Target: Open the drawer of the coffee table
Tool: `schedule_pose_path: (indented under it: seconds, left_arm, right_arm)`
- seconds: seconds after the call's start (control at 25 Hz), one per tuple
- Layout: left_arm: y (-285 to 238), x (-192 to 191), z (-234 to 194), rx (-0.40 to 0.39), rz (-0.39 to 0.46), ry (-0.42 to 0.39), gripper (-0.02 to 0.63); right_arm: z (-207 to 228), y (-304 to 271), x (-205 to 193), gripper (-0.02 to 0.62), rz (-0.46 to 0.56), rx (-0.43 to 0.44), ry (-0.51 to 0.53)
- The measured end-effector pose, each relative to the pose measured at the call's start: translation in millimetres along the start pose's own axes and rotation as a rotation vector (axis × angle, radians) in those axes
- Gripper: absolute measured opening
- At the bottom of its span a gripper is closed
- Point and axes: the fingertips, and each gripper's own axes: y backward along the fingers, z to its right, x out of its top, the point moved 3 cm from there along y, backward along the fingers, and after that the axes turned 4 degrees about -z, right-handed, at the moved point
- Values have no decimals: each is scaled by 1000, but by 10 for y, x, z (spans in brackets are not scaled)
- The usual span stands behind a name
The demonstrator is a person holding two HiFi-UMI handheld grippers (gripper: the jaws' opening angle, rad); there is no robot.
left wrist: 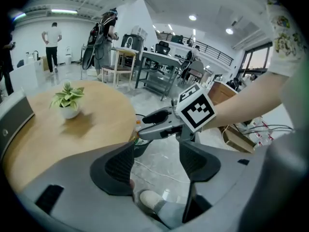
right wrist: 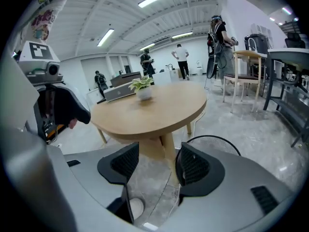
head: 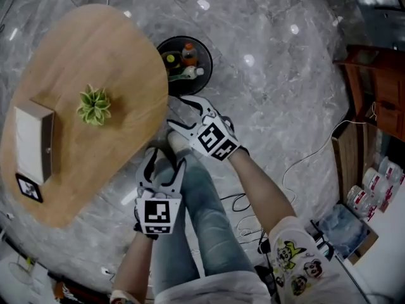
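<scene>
Both tools are empty. Your left gripper point(head: 166, 160) has its tongs spread. The left gripper view shows only the grey marble floor point(head: 272, 94) and your pale shoe point(left wrist: 149, 199) in the gap. Your right gripper point(head: 180, 114) is the same: tongs spread, nothing pinched, with a table leg and floor showing through.

The oval light-wood coffee table point(head: 114, 43) sits to your left-front, its near edge just beside both grippers. I can't pick out the drawer in any view. The right gripper view shows the wood under the top, but no seam or handle reads. My call is that you're at the approach stage and the drawer isn't yet touched.

You're holding both grippers low and beside the rim, not over the top, which fits going for a pull under the tabletop. The right one aims at the table, so it's probably the working tool. The left hangs over your leg and looks spare.

On top are a small green potted plant point(head: 93, 104) and a grey-and-white box point(head: 35, 141), both well back from your edge. A pull shouldn't disturb them.

The round black wire basket point(head: 162, 45) holding bottles stands on the floor just beside the table edge, near the right gripper. Mind it if the drawer slides out that way.
</scene>
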Motion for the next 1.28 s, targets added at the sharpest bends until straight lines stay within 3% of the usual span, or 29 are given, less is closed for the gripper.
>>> schedule_pose_path:
  seconds: [0.44, 0.76, 0.88, 1.28]
  left_arm:
    - [-423, -150, 23, -32, -22, -33, 284]
    - [-495, -268, 135, -56, -31, 3, 282]
    - [-468, -329, 154, -62, -32, 8, 282]
    - [-411, -460, 148, -65, -41, 37, 262]
  right_arm:
    - [-5, -405, -190, 241, -28, 73, 150]
    - [-112, -657, -112, 239, -18, 153, 254]
    - [-170, -707, -61, 189, -4, 185, 306]
    - [-167, -676, -85, 136, -59, 274, 421]
